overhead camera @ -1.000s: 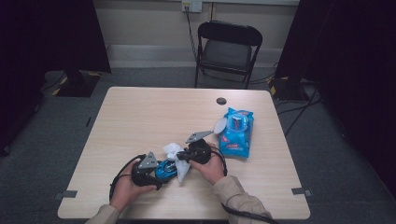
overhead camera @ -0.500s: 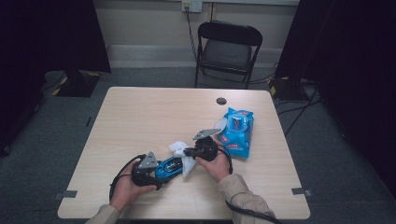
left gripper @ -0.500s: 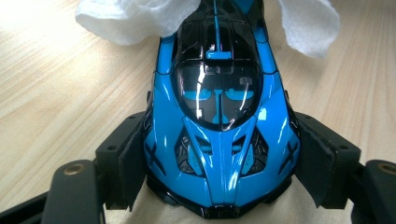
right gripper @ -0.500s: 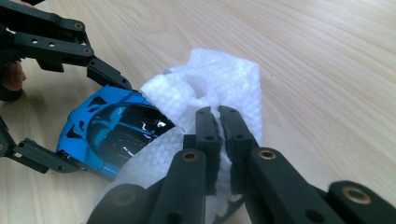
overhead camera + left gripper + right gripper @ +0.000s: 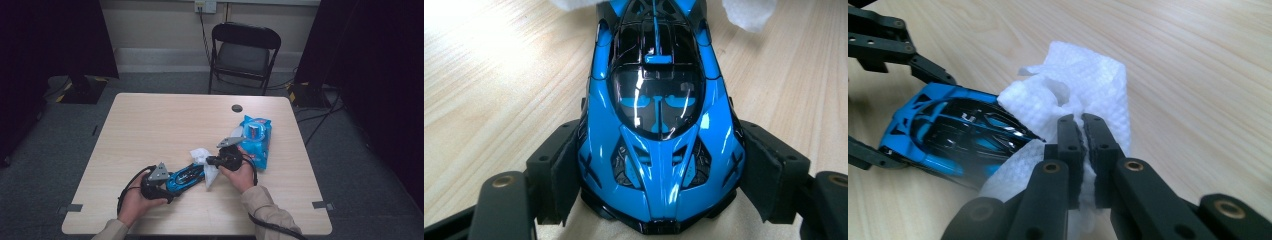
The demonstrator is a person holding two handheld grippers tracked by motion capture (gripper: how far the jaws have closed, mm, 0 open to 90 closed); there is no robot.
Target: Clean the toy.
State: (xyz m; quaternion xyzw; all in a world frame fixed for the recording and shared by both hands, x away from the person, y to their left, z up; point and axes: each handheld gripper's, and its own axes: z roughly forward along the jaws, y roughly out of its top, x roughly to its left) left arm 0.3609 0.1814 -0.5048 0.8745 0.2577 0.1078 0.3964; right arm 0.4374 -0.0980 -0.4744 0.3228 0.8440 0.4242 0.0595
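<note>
A glossy blue and black toy car (image 5: 184, 177) (image 5: 659, 115) lies low over the table, and my left gripper (image 5: 173, 182) (image 5: 659, 167) is shut on its sides, one pad on each flank. A white wipe (image 5: 201, 153) (image 5: 1075, 82) is draped over the car's far end. My right gripper (image 5: 208, 162) (image 5: 1081, 123) is shut on a fold of that wipe, right beside the car (image 5: 945, 134). The left gripper's black jaw arms (image 5: 895, 42) straddle the car in the right gripper view.
A blue pack of wipes (image 5: 255, 140) lies just right of my right hand. A small black round cap (image 5: 237, 108) sits near the far edge of the wooden table (image 5: 150, 125). A black folding chair (image 5: 243, 52) stands beyond the table.
My right gripper has slid a little to the right with the wipe, toward the blue pack. The left gripper and the car have stayed in place.
</note>
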